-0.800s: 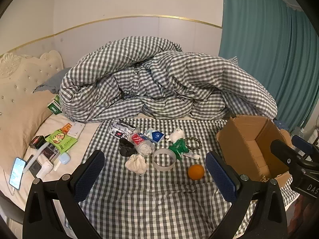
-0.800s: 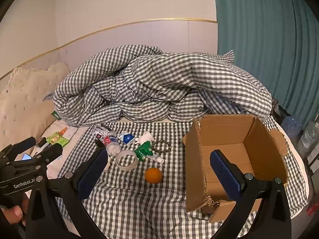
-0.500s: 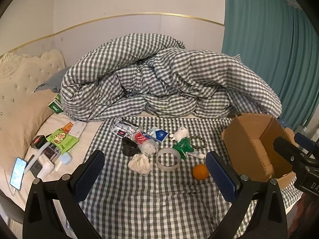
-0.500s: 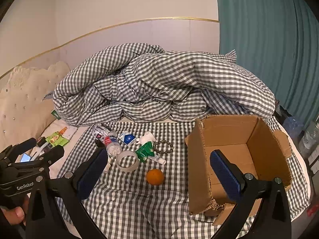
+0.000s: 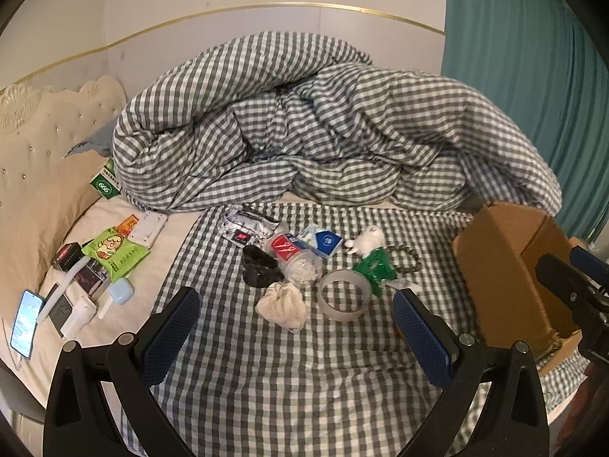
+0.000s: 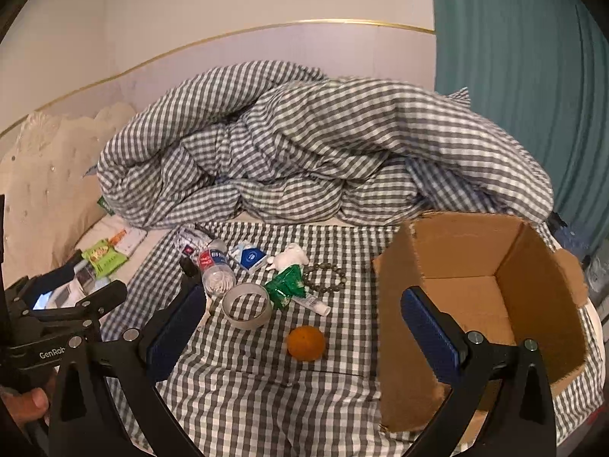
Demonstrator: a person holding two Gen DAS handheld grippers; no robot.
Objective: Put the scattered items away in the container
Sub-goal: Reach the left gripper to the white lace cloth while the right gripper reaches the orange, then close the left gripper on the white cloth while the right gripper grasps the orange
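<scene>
Scattered items lie on a checked sheet: a tape roll [image 5: 344,300] [image 6: 247,305], a crumpled white cloth [image 5: 282,305], a plastic bottle [image 5: 293,261] [image 6: 215,268], a green packet [image 5: 375,269] [image 6: 285,287], a bead bracelet [image 6: 325,277], a white figurine [image 6: 291,256] and an orange [image 6: 305,342]. An open cardboard box [image 6: 491,297] [image 5: 510,266] stands at the right. My left gripper [image 5: 297,337] is open and empty, above the sheet short of the cloth. My right gripper [image 6: 302,333] is open and empty, with the orange between its fingers in the view.
A bunched checked duvet [image 5: 304,129] fills the back of the bed. On the pale sheet at the left lie a phone [image 5: 24,323], a green snack bag [image 5: 114,253] and small boxes. A padded headboard [image 5: 42,133] is at the left, a teal curtain [image 5: 533,76] at the right.
Both grippers have moved forward and to the left; the items look larger and the box has slid toward the right edge. The orange is now hidden behind my left gripper's right finger.
</scene>
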